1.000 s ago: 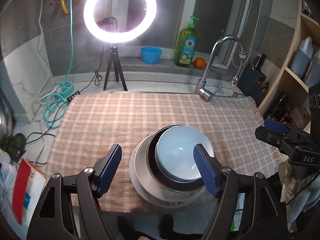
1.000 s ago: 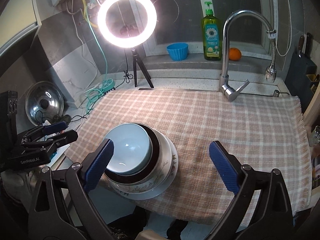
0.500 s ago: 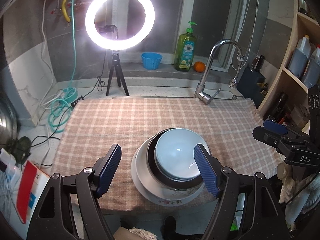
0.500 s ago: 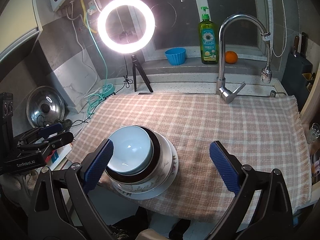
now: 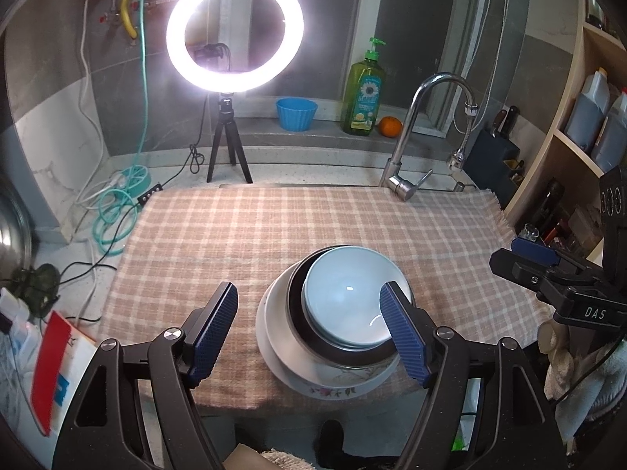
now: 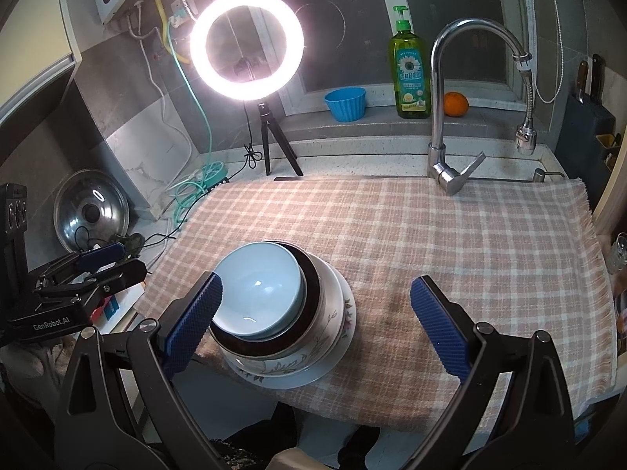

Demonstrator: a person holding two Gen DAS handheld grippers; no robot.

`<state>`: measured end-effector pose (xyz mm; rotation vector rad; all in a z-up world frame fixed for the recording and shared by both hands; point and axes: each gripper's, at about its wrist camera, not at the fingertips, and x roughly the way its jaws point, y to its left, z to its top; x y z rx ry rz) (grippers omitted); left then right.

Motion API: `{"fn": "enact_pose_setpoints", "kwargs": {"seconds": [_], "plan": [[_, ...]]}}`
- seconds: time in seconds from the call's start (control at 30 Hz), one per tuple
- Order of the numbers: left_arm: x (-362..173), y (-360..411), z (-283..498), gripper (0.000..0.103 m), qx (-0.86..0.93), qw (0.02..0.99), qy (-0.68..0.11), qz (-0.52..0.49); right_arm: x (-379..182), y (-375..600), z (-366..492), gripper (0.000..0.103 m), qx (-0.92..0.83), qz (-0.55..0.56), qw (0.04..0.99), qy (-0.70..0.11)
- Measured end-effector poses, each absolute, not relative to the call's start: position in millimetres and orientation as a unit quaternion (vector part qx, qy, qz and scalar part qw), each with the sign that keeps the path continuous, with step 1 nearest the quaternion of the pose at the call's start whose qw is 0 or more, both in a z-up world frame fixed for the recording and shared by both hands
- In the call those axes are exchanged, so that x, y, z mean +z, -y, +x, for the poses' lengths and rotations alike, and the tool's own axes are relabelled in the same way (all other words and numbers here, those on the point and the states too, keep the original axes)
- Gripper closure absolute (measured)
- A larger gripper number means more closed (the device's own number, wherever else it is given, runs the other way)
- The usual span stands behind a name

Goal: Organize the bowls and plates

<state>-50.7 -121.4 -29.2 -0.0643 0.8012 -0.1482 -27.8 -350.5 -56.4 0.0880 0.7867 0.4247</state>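
Both the left gripper (image 5: 309, 337) and right gripper (image 6: 315, 323) hover spread and empty, the nested stack topped by a pale blue bowl (image 5: 347, 297) just beyond their fingers, seemingly finished.

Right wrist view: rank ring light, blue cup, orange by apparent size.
1. ring light
2. blue cup
3. orange
All three stand at the back, at similar depth, so nearness hardly skews the order.
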Motion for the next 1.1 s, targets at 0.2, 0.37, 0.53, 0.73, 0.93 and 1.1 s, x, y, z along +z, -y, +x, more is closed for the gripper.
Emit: {"fn": "enact_pose_setpoints", "kwargs": {"seconds": [0.2,0.37,0.53,0.73,0.93,1.1], "plan": [[-29.1,121.9,-51.2,0.028,-0.070,0.918,-0.388,-0.030,-59.7,346.4,-26.9,0.004,0.207,0.038,0.899,-0.384],[-29.0,119.9,-49.4,0.028,-0.069,0.919,-0.386,-0.031,-59.9,346.6,-27.0,0.004,0.206,0.038,0.899,-0.384],[-28.7,119.8,-48.9,0.028,-0.070,0.919,-0.386,-0.030,-61.0,345.8,-25.6,0.004,0.206,0.039,0.898,-0.387],[-30.7,118.6,-46.9,0.028,-0.066,0.919,-0.388,-0.032,-63.8,342.7,-25.5,0.004,0.206,0.038,0.897,-0.390],[-33.7,114.6,-43.6,0.028,-0.066,0.917,-0.391,-0.037,-67.4,345.1,-23.4,0.004,0.203,0.041,0.896,-0.393],[-34.1,116.6,-43.1,0.028,-0.066,0.920,-0.384,-0.031,-71.8,349.7,-18.6,0.004,0.200,0.046,0.895,-0.396]]}}
